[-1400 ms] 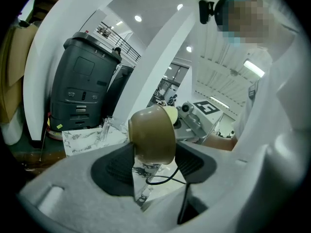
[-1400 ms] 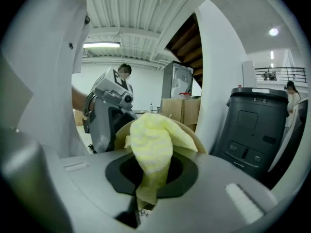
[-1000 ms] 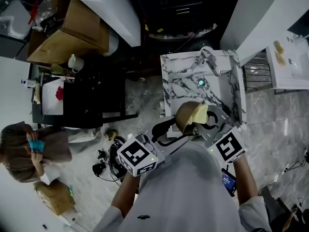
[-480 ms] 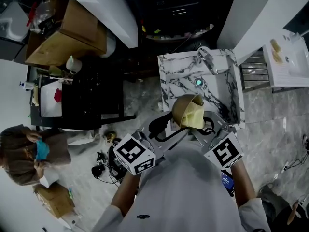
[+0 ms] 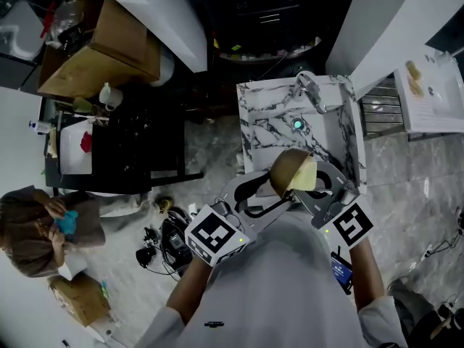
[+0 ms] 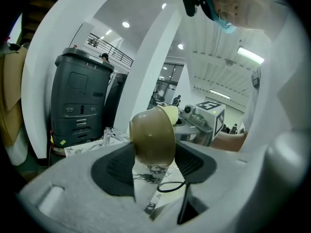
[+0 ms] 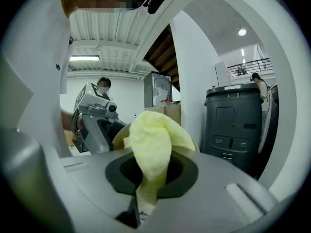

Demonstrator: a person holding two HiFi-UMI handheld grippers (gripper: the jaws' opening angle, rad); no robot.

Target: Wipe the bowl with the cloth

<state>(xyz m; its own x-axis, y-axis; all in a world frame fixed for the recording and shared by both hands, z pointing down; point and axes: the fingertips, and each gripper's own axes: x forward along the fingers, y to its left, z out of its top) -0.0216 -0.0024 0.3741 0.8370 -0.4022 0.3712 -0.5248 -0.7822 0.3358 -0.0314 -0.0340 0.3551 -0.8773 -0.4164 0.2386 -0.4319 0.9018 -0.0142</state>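
Observation:
An olive-brown bowl [image 5: 284, 171] is held in the air above the near edge of the marble sink, tipped on its side. My left gripper [image 6: 154, 165] is shut on the bowl [image 6: 152, 139], its black pads pressing both sides. The pale yellow cloth [image 5: 304, 174] is pushed into the bowl's mouth from the right. My right gripper [image 7: 151, 171] is shut on the cloth [image 7: 152, 152], which bulges up from between the jaws against the bowl's rim [image 7: 120, 133]. In the head view the left gripper [image 5: 254, 194] and right gripper [image 5: 319, 183] meet at the bowl.
A marble-patterned sink [image 5: 270, 118] with a faucet [image 5: 312, 93] lies just beyond the bowl. A drying rack [image 5: 382, 111] and white counter [image 5: 435, 93] are at the right. A dark grey bin [image 6: 77, 108] stands at left; a person [image 5: 43, 227] sits on the floor.
The bowl and cloth have shifted slightly right and toward me, back from the sink. Both grippers moved with them and kept their hold.

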